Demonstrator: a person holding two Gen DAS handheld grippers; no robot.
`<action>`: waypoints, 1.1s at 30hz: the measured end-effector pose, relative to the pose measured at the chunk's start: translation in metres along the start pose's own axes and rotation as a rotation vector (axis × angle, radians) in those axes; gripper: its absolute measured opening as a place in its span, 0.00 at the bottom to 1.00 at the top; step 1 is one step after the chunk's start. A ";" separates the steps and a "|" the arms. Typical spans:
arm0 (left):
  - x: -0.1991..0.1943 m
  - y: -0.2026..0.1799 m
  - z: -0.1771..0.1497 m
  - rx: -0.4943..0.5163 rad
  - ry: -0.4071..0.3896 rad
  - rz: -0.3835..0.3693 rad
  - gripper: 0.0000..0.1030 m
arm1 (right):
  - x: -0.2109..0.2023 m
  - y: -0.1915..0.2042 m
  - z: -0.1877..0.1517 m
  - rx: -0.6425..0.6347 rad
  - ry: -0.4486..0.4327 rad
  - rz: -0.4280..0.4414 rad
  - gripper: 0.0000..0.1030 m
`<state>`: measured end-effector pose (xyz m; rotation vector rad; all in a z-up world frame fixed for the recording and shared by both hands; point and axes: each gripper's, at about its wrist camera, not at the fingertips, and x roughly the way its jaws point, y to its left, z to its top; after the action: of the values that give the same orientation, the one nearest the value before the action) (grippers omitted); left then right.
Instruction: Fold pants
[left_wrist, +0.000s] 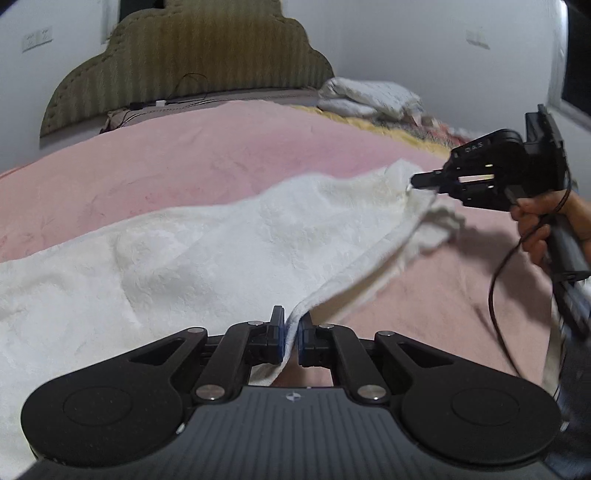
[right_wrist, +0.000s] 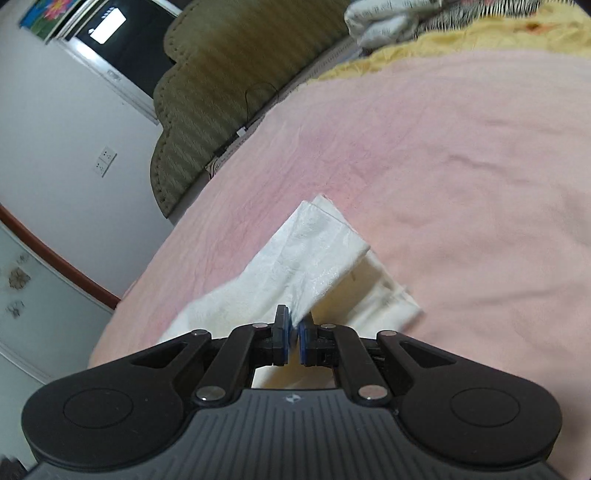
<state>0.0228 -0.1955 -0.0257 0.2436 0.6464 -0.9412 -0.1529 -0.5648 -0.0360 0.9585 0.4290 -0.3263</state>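
White textured pants (left_wrist: 207, 240) lie stretched across a pink bed cover (left_wrist: 184, 155). My left gripper (left_wrist: 291, 336) is shut on the near edge of the white cloth, which runs up between its blue pads. In the left wrist view my right gripper (left_wrist: 415, 181), held by a hand (left_wrist: 535, 221), pinches the far end of the pants and lifts it off the bed. In the right wrist view the right gripper (right_wrist: 294, 338) is shut on a fold of the pants (right_wrist: 314, 254), whose hem hangs down toward the pink cover (right_wrist: 443, 166).
An olive padded headboard (left_wrist: 192, 51) stands at the back with cables at its foot. White pillows (left_wrist: 365, 98) and a yellow blanket (left_wrist: 369, 122) lie at the far right of the bed. A black cable (left_wrist: 495, 295) trails from the right gripper's handle.
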 end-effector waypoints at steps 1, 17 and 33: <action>-0.006 0.007 0.008 -0.034 -0.029 0.019 0.09 | 0.007 0.010 0.012 -0.024 -0.001 0.009 0.06; 0.006 -0.023 -0.017 0.082 0.002 0.025 0.13 | -0.011 -0.006 -0.012 -0.035 -0.049 -0.065 0.06; -0.042 0.039 0.019 -0.126 -0.085 0.071 0.61 | -0.031 0.082 -0.017 -0.501 -0.145 -0.192 0.17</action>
<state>0.0447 -0.1541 0.0117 0.1134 0.6127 -0.8351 -0.1468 -0.5042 0.0290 0.4026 0.4429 -0.4338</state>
